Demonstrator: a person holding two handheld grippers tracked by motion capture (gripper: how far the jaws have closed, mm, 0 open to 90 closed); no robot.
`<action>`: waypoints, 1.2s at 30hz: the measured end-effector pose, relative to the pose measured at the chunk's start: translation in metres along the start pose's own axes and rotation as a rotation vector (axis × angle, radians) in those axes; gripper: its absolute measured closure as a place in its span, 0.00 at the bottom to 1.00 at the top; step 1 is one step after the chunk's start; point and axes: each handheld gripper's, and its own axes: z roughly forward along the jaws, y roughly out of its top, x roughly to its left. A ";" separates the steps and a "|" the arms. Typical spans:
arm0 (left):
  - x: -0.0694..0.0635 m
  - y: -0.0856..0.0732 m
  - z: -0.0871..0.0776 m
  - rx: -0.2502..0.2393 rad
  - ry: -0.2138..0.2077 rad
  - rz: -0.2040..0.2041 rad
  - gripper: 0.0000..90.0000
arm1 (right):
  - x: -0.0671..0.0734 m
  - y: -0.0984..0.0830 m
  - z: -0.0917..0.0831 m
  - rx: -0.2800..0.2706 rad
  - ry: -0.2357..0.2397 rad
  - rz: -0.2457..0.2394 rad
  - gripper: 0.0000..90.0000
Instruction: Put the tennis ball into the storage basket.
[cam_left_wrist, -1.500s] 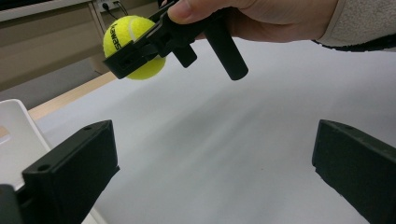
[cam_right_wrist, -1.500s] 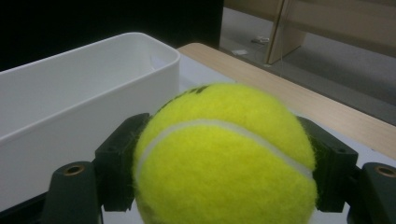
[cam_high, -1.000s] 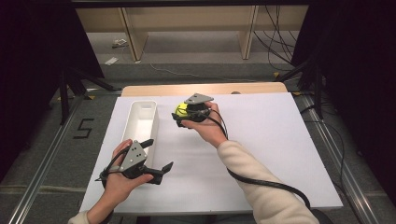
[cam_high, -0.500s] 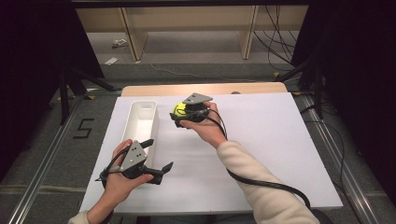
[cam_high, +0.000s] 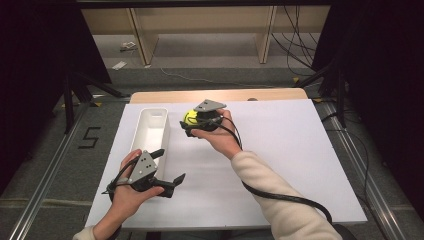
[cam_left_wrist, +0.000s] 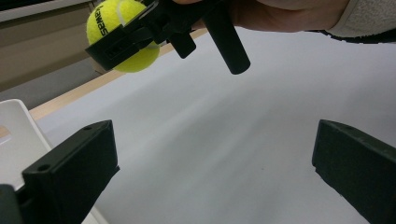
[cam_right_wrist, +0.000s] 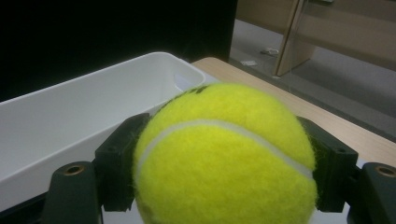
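Note:
A yellow tennis ball (cam_high: 190, 117) hangs above the table just right of a long white bin (cam_high: 150, 134). My right gripper (cam_high: 192, 121) is shut on the ball and points left toward the bin. In the right gripper view the ball (cam_right_wrist: 224, 154) sits pressed between both black jaws, with the bin (cam_right_wrist: 70, 116) behind it. My left gripper (cam_high: 170, 172) rests low near the table's front edge, open with nothing between its jaws. In the left gripper view the wide-apart jaws frame bare white board, and the ball (cam_left_wrist: 123, 35) held by the other gripper shows at the top left.
A white board (cam_high: 300, 150) covers the tabletop, with a strip of wood (cam_high: 260, 94) at its far edge. A cable (cam_high: 280, 195) trails from the right gripper along the sleeve. Wooden shelving legs (cam_high: 265, 35) and floor cables stand beyond the table.

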 end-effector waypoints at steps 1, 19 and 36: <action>0.000 0.000 0.000 0.000 0.000 0.000 0.00 | 0.000 0.000 0.000 -0.001 0.001 0.000 0.30; 0.000 0.000 0.000 0.000 0.001 -0.001 0.00 | 0.005 0.005 0.001 -0.007 0.008 -0.006 0.30; 0.000 0.000 0.000 0.000 0.001 0.001 0.00 | 0.010 0.007 0.001 -0.013 0.020 -0.010 0.30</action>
